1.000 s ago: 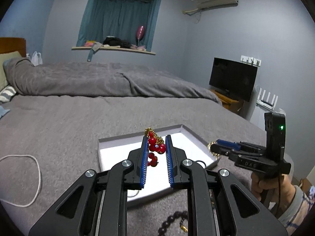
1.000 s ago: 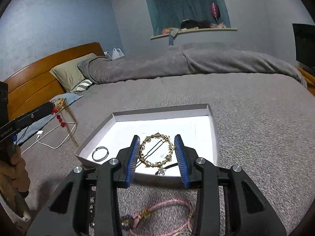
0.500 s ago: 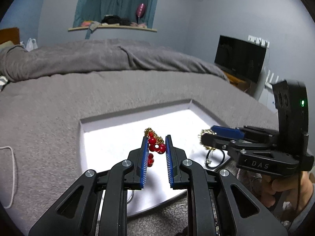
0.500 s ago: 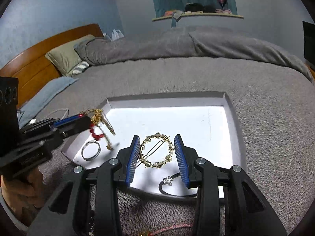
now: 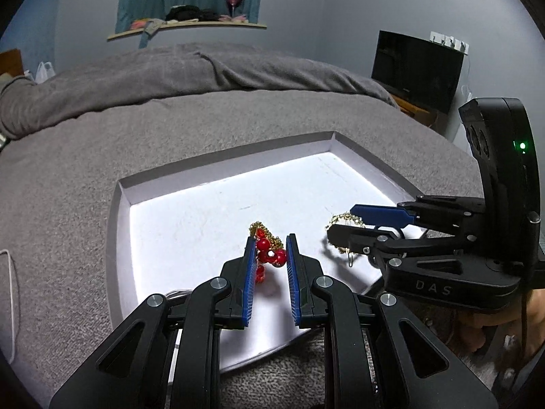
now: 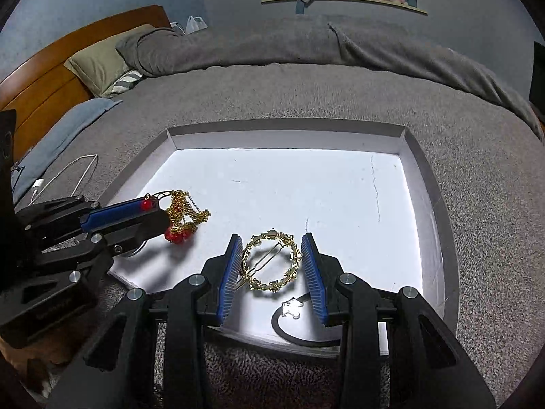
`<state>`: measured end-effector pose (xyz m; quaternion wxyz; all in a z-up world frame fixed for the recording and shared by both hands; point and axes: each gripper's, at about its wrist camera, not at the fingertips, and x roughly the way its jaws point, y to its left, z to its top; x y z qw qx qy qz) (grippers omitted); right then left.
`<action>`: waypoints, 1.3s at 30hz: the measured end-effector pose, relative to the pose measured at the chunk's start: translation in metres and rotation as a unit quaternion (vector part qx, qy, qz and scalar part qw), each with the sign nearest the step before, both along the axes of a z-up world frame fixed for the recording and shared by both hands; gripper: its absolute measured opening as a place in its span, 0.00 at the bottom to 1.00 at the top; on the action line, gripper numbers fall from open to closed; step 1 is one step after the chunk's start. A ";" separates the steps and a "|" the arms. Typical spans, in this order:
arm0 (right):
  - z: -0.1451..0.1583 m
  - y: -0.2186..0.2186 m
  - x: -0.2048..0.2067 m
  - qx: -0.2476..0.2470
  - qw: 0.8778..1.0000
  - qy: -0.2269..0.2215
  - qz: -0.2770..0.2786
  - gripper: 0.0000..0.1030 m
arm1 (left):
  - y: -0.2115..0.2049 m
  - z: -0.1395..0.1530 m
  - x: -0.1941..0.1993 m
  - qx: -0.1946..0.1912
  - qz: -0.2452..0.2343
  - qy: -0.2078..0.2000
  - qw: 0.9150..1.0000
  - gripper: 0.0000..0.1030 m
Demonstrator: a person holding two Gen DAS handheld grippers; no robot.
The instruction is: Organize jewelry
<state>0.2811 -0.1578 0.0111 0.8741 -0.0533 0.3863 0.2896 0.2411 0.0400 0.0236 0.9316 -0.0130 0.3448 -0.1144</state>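
My left gripper [image 5: 270, 247] is shut on a gold chain piece with red beads [image 5: 269, 254], which hangs low over the white tray [image 5: 221, 160]. In the right wrist view the same left gripper [image 6: 162, 212] reaches in from the left, and the beaded piece [image 6: 180, 213] dangles at the tray's [image 6: 286, 126] left side. My right gripper [image 6: 271, 248] is shut on a round gold brooch [image 6: 264, 263] with a pin across it, held over the tray's near edge. The left wrist view shows the right gripper [image 5: 340, 226] side-on, with a bit of the brooch [image 5: 345, 218] visible.
The tray lies on a grey bedspread [image 6: 306, 88]. A black cord with a silver star charm [image 6: 291, 306] lies in the tray's near corner. A white cable [image 6: 68, 173] trails on the bed at left. Pillows [image 6: 98, 58] and a wooden headboard [image 6: 44, 68] stand beyond.
Both grippers have sunk and moved forward over the tray, each keeping its piece. The beaded piece, earlier left of the tray, now hangs inside it.
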 end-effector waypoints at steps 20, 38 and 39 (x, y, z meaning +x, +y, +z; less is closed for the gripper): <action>0.013 -0.018 -0.012 0.051 0.998 -0.033 -0.001 0.54 | 0.008 0.000 -0.009 -0.010 0.014 -0.003 1.000 0.68; 0.033 -0.081 -0.043 0.101 0.991 -0.073 -0.046 0.64 | 0.040 0.015 -0.059 -0.040 0.036 -0.030 0.998 0.80; 0.034 -0.084 -0.046 0.098 0.991 -0.075 -0.047 0.65 | 0.040 0.015 -0.062 -0.037 0.035 -0.030 0.998 0.80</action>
